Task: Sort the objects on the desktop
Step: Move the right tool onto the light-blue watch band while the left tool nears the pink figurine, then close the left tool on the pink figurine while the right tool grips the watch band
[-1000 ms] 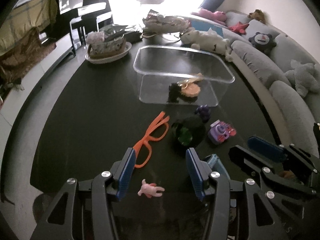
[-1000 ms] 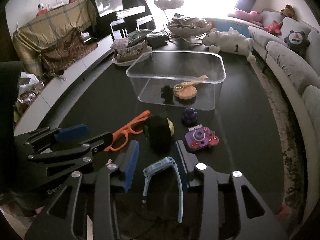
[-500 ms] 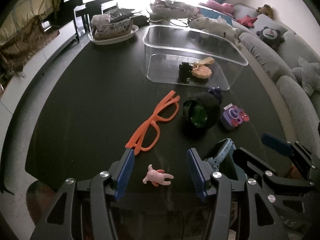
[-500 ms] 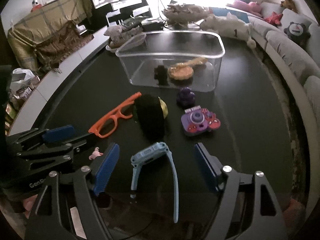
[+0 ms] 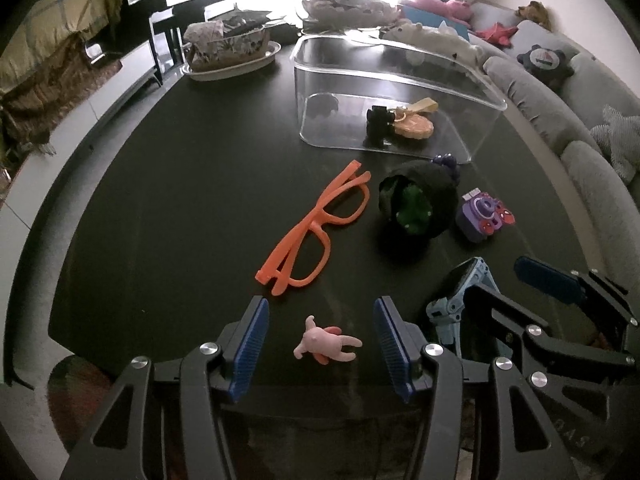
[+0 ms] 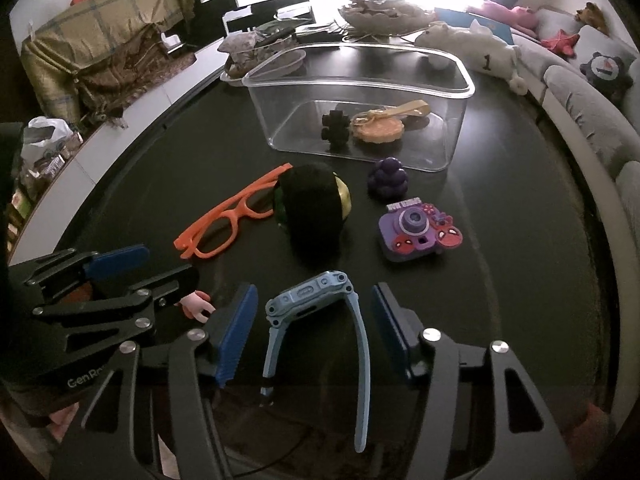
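Watch (image 6: 316, 312) between right gripper (image 6: 314, 332) (untouched).

Both my tools sit lower over the tabletop (image 5: 168, 208) than a second ago. My left tool (image 5: 320, 320) now brackets the pink figure (image 5: 326, 343) instead of hanging above it. My right tool (image 6: 314, 304), wider than before, is closing around the blue watch (image 6: 316, 300), pads not touching it
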The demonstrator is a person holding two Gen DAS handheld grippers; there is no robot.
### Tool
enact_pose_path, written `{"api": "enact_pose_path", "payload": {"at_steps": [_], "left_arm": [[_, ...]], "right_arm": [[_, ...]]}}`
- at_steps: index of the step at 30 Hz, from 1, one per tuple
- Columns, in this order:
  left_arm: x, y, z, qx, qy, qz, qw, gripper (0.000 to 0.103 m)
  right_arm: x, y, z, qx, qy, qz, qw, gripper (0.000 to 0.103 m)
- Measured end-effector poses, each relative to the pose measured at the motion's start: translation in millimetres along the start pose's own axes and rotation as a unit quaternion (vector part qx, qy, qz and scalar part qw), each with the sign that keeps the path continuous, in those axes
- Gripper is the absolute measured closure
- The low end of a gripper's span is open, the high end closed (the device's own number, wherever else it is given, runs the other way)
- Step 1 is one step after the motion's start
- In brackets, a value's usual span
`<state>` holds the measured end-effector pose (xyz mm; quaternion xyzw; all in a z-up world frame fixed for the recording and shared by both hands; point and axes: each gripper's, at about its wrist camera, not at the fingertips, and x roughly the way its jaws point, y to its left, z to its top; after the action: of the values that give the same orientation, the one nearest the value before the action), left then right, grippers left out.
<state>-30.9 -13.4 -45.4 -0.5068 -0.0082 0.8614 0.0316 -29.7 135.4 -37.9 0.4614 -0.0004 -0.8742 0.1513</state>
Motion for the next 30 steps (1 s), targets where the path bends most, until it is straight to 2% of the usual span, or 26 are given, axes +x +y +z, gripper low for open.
{"api": "enact_pose_path", "payload": {"at_steps": [6, 20, 30], "left_arm": [[6.5, 0.3, -0.1, -0.003, 0.006, 0.005, 1.0, 0.052], [29.8, 11.6, 0.4, -0.025, 0.036, 0.003, 0.999, 0.053], [40.6, 9.4, -1.2, -0.025, 0.048, 0.01, 0.9985, 0.054]], "right_arm": [[7.6, -2.3, 2.6, -0.007, 0.006, 0.018, 1.0, 0.046], [34.4, 3.2, 4.8, -0.033, 0.03, 0.011, 0.999, 0.042], [45.1, 3.8, 1.2, -0.04, 0.041, 0.002, 0.998, 0.043]]}}
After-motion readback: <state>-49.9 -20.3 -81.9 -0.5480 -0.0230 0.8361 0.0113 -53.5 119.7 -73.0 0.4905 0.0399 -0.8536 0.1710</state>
